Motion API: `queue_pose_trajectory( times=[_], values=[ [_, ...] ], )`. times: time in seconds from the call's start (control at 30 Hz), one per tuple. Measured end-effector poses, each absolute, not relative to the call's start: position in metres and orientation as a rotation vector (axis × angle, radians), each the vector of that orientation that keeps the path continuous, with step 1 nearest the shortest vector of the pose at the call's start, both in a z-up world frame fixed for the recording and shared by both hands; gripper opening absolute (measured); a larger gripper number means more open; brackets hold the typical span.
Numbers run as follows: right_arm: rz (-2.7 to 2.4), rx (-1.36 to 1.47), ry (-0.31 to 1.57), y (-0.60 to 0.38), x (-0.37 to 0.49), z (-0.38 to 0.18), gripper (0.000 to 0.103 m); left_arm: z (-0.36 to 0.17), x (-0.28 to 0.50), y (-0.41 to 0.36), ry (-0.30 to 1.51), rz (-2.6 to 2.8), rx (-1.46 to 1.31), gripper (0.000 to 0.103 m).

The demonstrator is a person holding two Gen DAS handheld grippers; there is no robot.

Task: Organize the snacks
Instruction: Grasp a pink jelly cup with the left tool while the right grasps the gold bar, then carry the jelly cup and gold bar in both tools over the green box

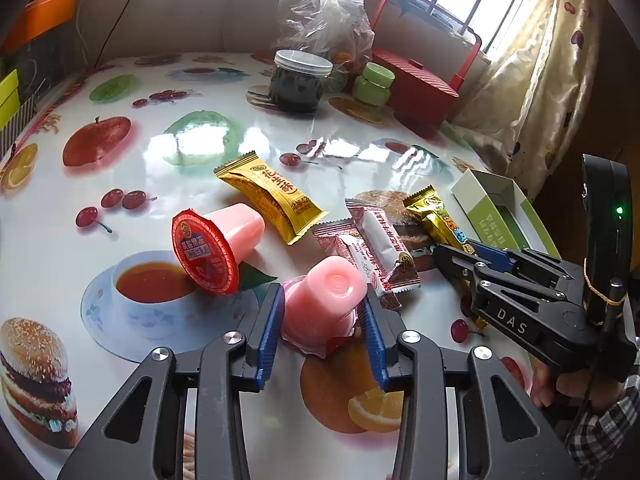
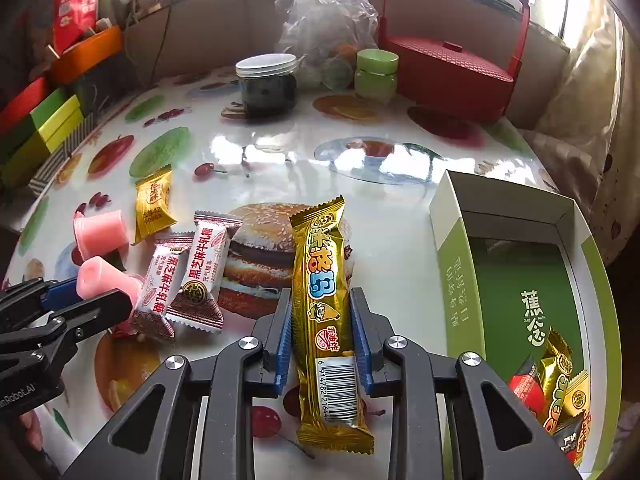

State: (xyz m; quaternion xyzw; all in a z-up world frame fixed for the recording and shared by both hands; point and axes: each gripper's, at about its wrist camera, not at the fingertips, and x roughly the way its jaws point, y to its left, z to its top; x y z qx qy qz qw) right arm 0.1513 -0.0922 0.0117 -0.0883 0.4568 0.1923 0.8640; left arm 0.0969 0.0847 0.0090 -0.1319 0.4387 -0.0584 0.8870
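Observation:
My left gripper (image 1: 322,308) has its fingers around a pink jelly cup (image 1: 324,300) lying on the table, pads touching its sides. A second pink jelly cup with a red lid (image 1: 216,246) lies to its left. My right gripper (image 2: 320,316) straddles a long gold snack bar (image 2: 324,312) on the table, pads close against its sides. Two white-and-red nougat packets (image 2: 188,276) and a yellow peanut candy packet (image 2: 154,204) lie between the grippers. A green open box (image 2: 516,276) at the right holds several wrapped snacks (image 2: 560,384).
A dark jar with a white lid (image 2: 266,84), a green jar (image 2: 376,70), a clear plastic bag (image 2: 326,20) and a red basket (image 2: 448,68) stand at the table's far side. Coloured boxes (image 2: 44,120) line the left edge. A curtain (image 1: 540,80) hangs right.

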Motion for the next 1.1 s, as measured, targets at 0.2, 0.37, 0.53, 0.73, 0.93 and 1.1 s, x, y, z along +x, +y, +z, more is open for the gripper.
queue_pose_trajectory(
  times=[0.2,0.37,0.53,0.73,0.93,1.1],
  values=[
    [0.401,-0.171,0.955,-0.094,0.147,0.013,0.022,0.012,0.095,0.085,0.898,-0.129,-0.265,0.035],
    [0.414,-0.158,0.956,-0.095,0.144,0.015,0.021,0.014,0.092,0.084,0.894,-0.129,-0.261,0.034],
    [0.421,-0.143,0.953,-0.098,0.139,0.016,0.021,0.016,0.088,0.083,0.891,-0.131,-0.254,0.034],
    [0.429,-0.113,0.941,-0.103,0.130,0.021,0.021,0.021,0.083,0.081,0.883,-0.131,-0.247,0.034],
    [0.439,-0.080,0.925,-0.109,0.118,0.029,0.021,0.030,0.080,0.075,0.871,-0.146,-0.231,0.034],
    [0.441,-0.061,0.907,-0.115,0.109,0.037,0.021,0.038,0.076,0.068,0.856,-0.161,-0.215,0.034]
  ],
)
